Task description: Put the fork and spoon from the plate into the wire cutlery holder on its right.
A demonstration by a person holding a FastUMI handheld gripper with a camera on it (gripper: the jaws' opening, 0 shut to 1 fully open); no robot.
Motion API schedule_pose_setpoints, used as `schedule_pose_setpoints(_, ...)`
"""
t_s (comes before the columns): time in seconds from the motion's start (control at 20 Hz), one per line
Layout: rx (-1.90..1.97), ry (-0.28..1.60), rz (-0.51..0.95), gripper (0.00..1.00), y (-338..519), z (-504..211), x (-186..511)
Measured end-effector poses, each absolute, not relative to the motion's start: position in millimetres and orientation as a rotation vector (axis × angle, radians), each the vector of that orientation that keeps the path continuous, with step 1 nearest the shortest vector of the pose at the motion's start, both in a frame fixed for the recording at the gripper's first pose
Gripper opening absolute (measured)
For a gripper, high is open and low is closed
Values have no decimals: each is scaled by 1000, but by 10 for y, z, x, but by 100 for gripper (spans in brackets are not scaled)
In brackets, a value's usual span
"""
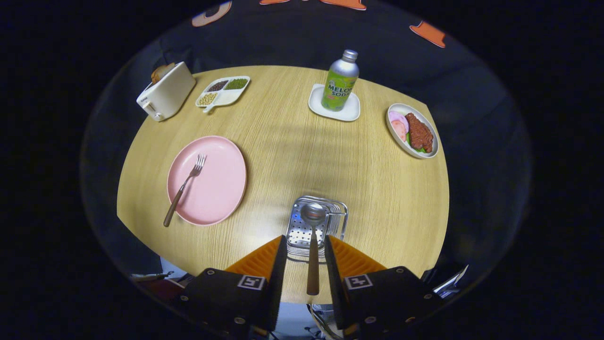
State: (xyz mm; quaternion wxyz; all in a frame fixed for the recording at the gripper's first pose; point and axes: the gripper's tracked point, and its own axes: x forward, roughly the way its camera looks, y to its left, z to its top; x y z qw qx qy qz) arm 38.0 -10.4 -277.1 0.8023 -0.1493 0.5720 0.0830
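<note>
Hanging between the fingers of the gripper (306,245) is the spoon (313,236), handle running back along them, bowl forward and over the wire cutlery holder (318,226) just ahead; fingers stand a little apart either side of the handle, contact not clear, so grip cannot be confirmed. Fork (185,188) lies on the pink plate (222,184), well off to the holder's left, tines pointing away, handle overhanging the near rim. Bottle (340,81) label legible but not recorded
</note>
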Motion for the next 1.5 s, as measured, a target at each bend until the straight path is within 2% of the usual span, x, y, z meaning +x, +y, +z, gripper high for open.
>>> schedule_pose_setpoints(0.05, -313, 1190, 175, 56, -56, -2709, 395)
schedule_pose_setpoints(0.15, -271, 1105, 157, 68, 71, -2576, 452)
schedule_pose_setpoints(0.2, -250, 1067, 155, 70, 153, -2516, 487)
schedule_pose_setpoints(0.3, -218, 992, 147, 82, 299, -2403, 503)
schedule_pose_setpoints(0.35, -217, 964, 147, 91, 366, -2373, 499)
schedule_pose_setpoints(0.45, -211, 918, 144, 99, 503, -2355, 458)
schedule_pose_setpoints(0.8, -176, 783, 144, 99, 1026, -2455, 329)
schedule_pose_setpoints(1.2, -194, 762, 198, 99, 1632, -2856, 127)
schedule_pose_setpoints(1.5, -186, 828, 259, 99, 2121, -3298, 12)
